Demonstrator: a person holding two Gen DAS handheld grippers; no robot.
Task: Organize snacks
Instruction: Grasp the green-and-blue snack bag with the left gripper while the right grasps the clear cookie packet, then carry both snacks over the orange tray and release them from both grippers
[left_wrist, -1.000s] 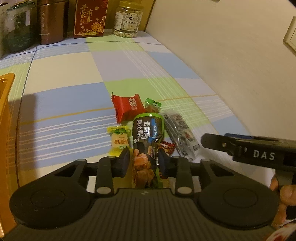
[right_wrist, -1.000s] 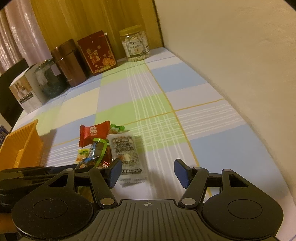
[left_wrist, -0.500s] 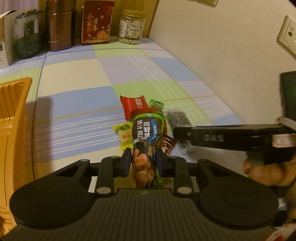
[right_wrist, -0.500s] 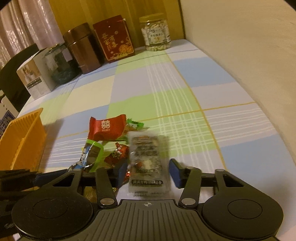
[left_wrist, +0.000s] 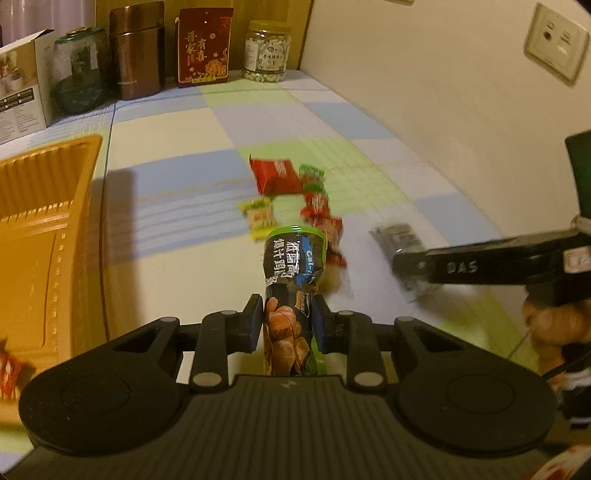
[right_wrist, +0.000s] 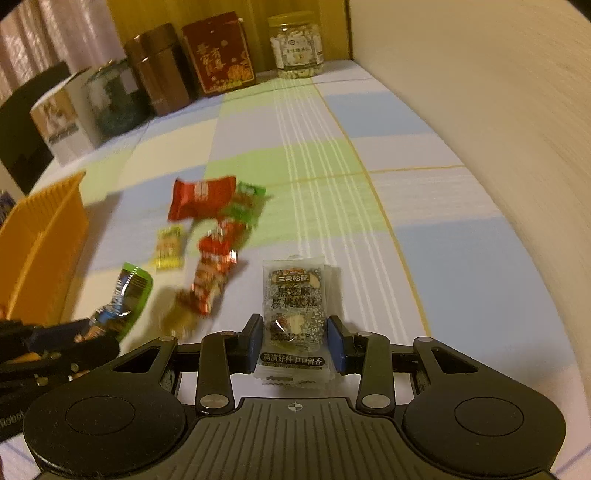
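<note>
Left fingers (left_wrist: 284, 319) clamped on green-black snack packet (left_wrist: 293, 273), long axis forward; right fingers (right_wrist: 295, 338) closing around sesame cake packet (right_wrist: 294, 314).

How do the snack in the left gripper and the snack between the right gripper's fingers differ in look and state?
The green-edged dark packet is opaque, with pictured food and white lettering; the clear sesame-walnut cake packet shows its speckled dark bar.

The left gripper is clamped on the green-edged packet, which sticks out past the fingers; the cake packet lies flat on the checked tablecloth, the right gripper closing around it.

Both are single sealed snacks.
</note>
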